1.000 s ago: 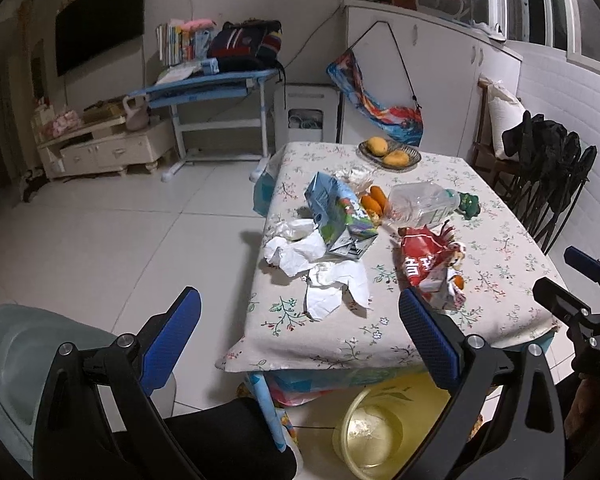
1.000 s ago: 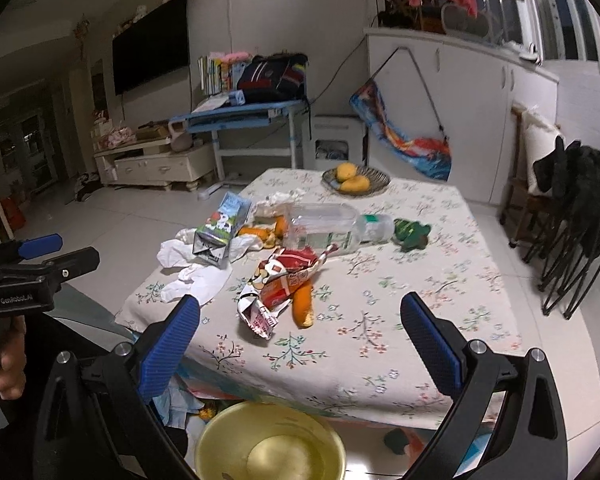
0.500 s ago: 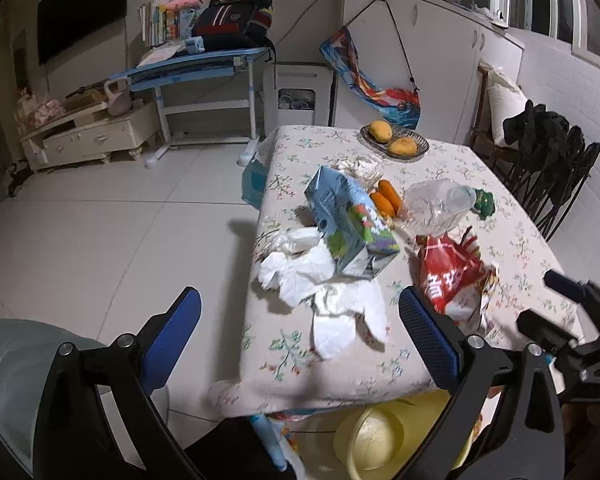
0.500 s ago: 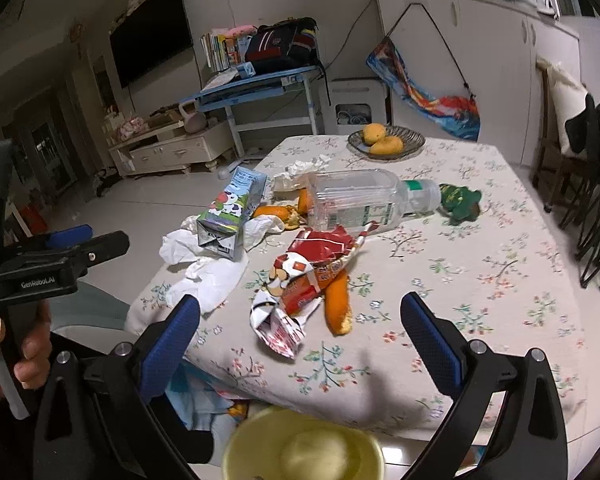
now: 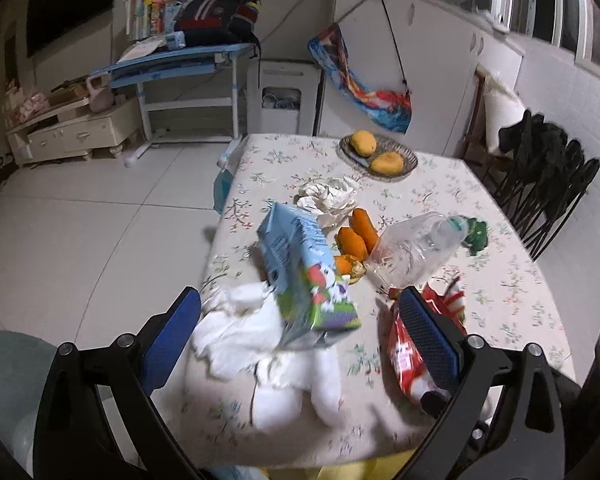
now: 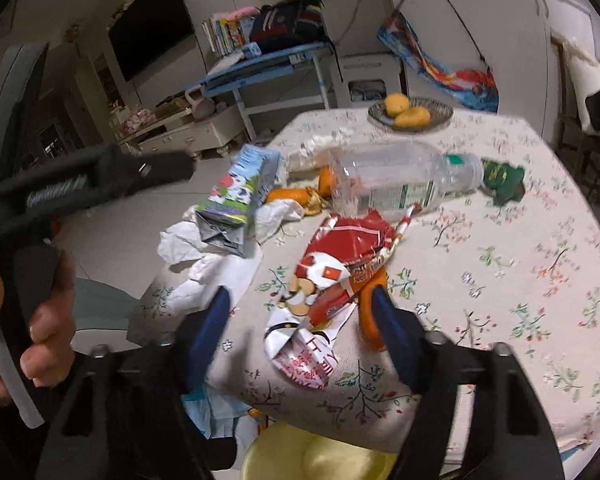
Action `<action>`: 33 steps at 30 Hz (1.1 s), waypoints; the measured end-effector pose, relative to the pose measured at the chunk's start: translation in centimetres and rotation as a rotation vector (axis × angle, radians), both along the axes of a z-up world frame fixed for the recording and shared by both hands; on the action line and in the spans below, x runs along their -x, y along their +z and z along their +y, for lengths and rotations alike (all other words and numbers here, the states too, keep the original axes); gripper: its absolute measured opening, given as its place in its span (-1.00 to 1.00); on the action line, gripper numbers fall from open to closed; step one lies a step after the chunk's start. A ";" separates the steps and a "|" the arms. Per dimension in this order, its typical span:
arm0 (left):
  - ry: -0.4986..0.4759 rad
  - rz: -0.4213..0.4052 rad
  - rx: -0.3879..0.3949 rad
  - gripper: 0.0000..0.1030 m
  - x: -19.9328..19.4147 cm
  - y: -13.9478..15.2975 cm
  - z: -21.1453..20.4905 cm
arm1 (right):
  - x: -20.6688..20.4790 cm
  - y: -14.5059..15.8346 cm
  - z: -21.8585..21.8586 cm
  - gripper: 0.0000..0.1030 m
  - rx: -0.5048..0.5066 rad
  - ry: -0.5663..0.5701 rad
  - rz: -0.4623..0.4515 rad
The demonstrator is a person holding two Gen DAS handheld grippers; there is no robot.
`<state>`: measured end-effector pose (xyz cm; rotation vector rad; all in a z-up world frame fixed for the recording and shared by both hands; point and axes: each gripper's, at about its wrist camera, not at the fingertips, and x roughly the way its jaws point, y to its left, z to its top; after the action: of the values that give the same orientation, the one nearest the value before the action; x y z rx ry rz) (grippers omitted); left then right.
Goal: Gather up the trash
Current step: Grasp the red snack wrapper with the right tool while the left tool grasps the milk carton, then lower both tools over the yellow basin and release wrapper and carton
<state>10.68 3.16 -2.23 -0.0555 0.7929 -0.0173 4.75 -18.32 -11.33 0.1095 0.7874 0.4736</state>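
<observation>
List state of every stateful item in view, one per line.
left gripper: open, empty
right gripper: jaws just closing around snack bag, pads not on it
milk carton: on its side, end flap open
plastic bottle: lying down, capped, empty
snack bag: torn open, crumpled
tissues: crumpled
fruit dish: holds two fruits
</observation>
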 end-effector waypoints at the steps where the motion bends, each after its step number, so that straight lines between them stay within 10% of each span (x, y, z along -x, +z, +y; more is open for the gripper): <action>1: 0.002 0.012 -0.025 0.86 -0.9 -0.3 -0.6 | -0.1 -0.2 -0.1 -0.23 -0.002 -0.001 0.009; 9: 0.034 0.117 -0.103 0.74 -5.3 -2.9 -1.6 | -0.3 -1.1 -1.9 -0.67 -0.109 0.006 0.062; 16: 0.003 0.172 -0.058 -0.34 -5.7 -3.9 -1.1 | 0.0 -0.5 -3.5 -0.72 -0.238 -0.007 0.073; 33: -0.032 -0.090 0.105 -0.34 -0.9 0.5 1.2 | 2.3 1.5 -7.9 -0.72 -0.374 -0.080 0.016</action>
<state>11.54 4.37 -1.73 -0.1410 0.7030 -0.0910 2.47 -26.19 -9.79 0.4910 0.7005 0.5409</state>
